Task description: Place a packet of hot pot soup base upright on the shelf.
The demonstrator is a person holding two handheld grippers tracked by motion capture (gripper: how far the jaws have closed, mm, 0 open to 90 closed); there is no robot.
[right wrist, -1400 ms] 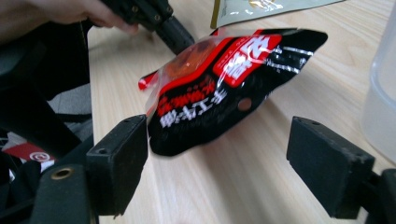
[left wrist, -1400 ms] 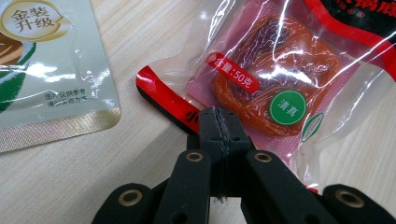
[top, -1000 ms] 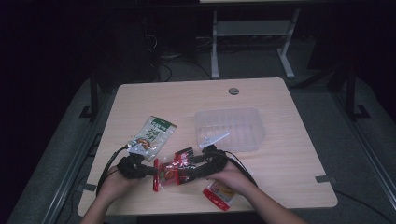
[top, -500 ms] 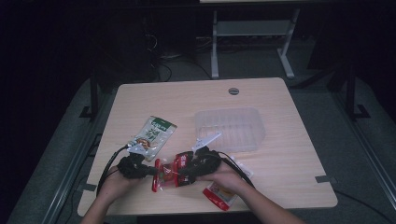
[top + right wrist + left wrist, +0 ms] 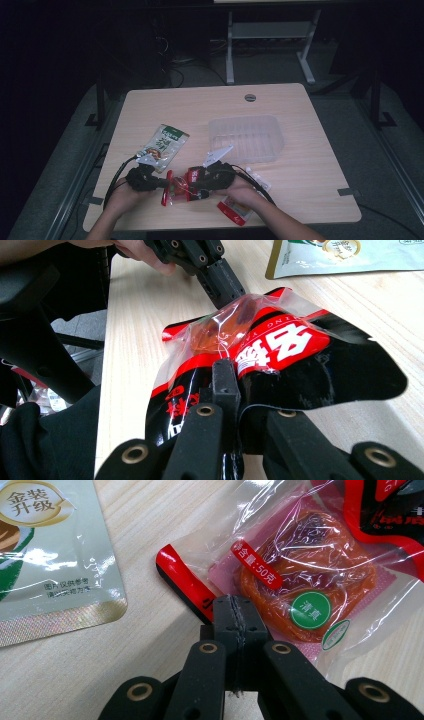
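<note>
A red and black snack packet [image 5: 179, 186] with a clear window over an orange piece lies near the table's front edge, between my two grippers. My left gripper [image 5: 235, 605] is shut on the packet's [image 5: 300, 570] red-striped end. My right gripper [image 5: 225, 374] has just been closing and now pinches the packet's [image 5: 280, 345] black end, its jaws together on the film. In the high view the left gripper [image 5: 159, 182] is at the packet's left and the right gripper [image 5: 201, 186] at its right. The right gripper view also shows the left gripper [image 5: 220, 285] across the packet.
A green and white pouch [image 5: 164, 141] lies flat just behind the left hand. A clear plastic tray [image 5: 247, 137] stands mid-table, right of centre. Another red packet [image 5: 234, 210] lies under the right forearm at the table's front edge [image 5: 225, 225].
The right gripper's jaws have closed onto the packet's right end. The left gripper has kept its grip and place.
</note>
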